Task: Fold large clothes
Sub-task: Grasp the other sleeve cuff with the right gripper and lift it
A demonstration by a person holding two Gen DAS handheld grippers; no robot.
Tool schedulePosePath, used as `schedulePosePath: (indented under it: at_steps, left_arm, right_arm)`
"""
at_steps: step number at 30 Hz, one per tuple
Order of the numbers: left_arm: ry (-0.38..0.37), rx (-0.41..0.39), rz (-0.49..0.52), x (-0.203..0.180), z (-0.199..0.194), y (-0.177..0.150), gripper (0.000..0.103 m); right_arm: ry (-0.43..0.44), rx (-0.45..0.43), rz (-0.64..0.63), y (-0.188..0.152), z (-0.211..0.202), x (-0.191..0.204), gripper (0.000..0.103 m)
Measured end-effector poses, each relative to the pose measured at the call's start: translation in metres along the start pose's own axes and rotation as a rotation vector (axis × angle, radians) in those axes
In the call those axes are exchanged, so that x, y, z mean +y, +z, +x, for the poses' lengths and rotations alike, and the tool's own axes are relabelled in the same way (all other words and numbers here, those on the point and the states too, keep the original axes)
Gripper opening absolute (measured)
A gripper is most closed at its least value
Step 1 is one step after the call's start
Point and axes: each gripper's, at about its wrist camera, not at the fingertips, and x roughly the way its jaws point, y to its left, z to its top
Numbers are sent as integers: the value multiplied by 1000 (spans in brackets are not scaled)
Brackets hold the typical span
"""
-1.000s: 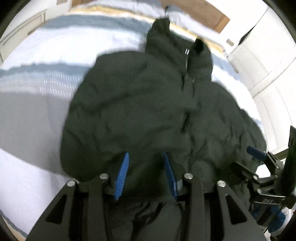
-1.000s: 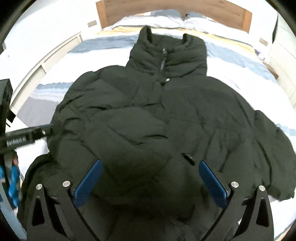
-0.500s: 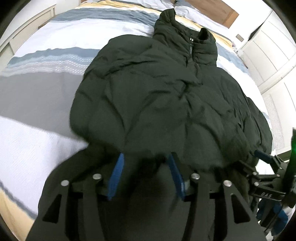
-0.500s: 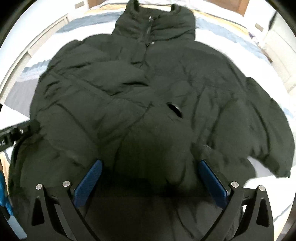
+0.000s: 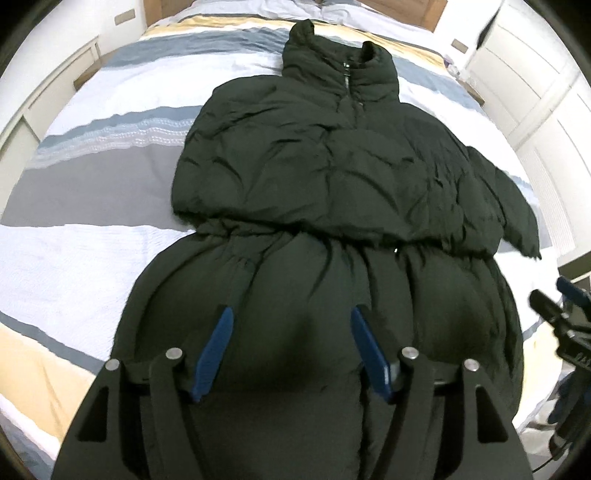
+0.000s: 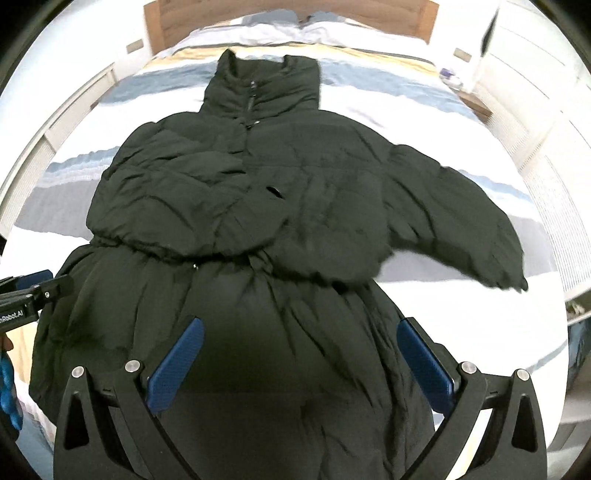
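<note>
— Two grippers, both over the lower half of the coat (image 5: 325, 177); how do they stand?

— Left gripper (image 5: 291, 350) has its blue fingers (image 5: 213, 354) parted with nothing pinched between them; right gripper (image 6: 301, 363) is spread wider, its fingers (image 6: 175, 363) likewise gripping nothing; dark fabric fills the gap under each

— And the coat itself?

— Dark puffer, lying front up on the striped bedspread (image 5: 110, 155); collar (image 6: 258, 79) at 12 o'clock toward the wooden headboard (image 6: 288, 14), zip closed up to it; a gathered waist seam runs across the middle from 9 to 3 o'clock; the skirt below it bulges toward 6 o'clock

— Sleeves?

— From the right wrist view, one sleeve (image 6: 461, 221) stretches out to 3 o'clock, its cuff on the white stripe; the other lies folded across the chest; white cupboards (image 5: 546, 85) stand at 2 o'clock beside the bed
</note>
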Motion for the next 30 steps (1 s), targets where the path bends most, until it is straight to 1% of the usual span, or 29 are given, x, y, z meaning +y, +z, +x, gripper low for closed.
schedulePosePath:
  at_steps: [5, 10, 13, 23, 26, 30]
  left_arm:
    - [30, 5, -5, 6, -13, -15, 65]
    - [65, 8, -9, 2, -24, -27, 65]
    - [73, 9, -27, -2, -33, -33, 65]
    - [93, -8, -140, -9, -66, -48, 65]
    - [104, -7, -175, -9, -71, -52, 65]
    - [125, 5, -197, -10, -75, -57, 65]
  right_arm:
    - [-2, -20, 87, -20, -19, -24, 102]
    - [-16, -7, 130, -34, -23, -49, 102]
    - [-12, 10, 158, -41, -22, -68, 102]
    - [8, 92, 211, -53, 2, -127, 102]
    - [17, 116, 247, -54, 12, -148, 102]
    - [41, 140, 333, -58, 23, -184, 102]
